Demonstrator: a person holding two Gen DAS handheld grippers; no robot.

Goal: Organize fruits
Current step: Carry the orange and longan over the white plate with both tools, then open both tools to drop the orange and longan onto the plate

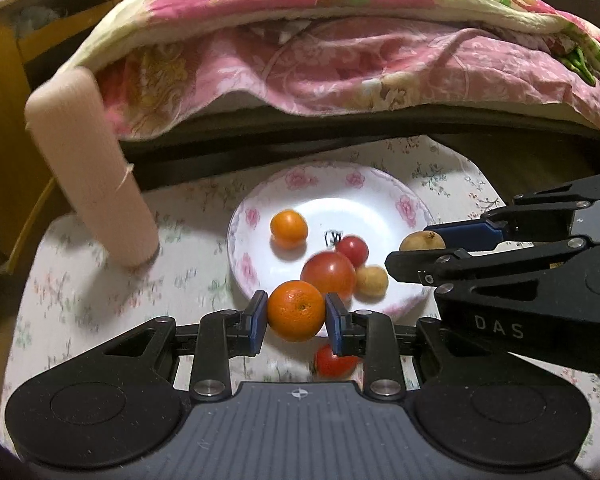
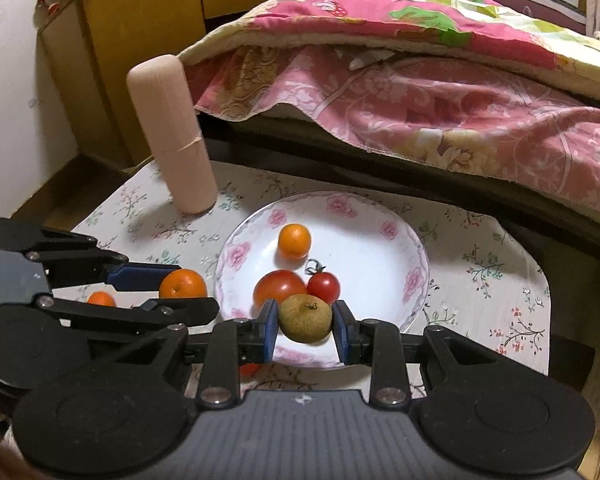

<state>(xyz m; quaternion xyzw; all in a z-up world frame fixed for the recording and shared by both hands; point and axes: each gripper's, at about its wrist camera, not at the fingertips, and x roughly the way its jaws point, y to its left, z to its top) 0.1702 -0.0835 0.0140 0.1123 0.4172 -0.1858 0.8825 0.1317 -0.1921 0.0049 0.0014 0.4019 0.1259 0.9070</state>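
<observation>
My left gripper (image 1: 296,312) is shut on an orange (image 1: 296,310) just above the near rim of a white floral plate (image 1: 320,172). My right gripper (image 2: 305,320) is shut on a brownish round fruit (image 2: 305,318) over the plate's near edge (image 2: 340,198). In the plate lie a small orange (image 1: 289,229), a large tomato (image 1: 328,274), a small tomato (image 1: 353,250) and a tan fruit (image 1: 372,280). Another tomato (image 1: 334,360) rests on the cloth under my left fingers. A further orange (image 2: 101,299) lies on the cloth at the left.
A tall pink cylinder (image 2: 172,136) stands on the floral tablecloth (image 2: 480,272) left of the plate. A bed with a pink floral quilt (image 2: 420,92) runs close behind the table. A wooden cabinet (image 2: 120,40) stands at the back left.
</observation>
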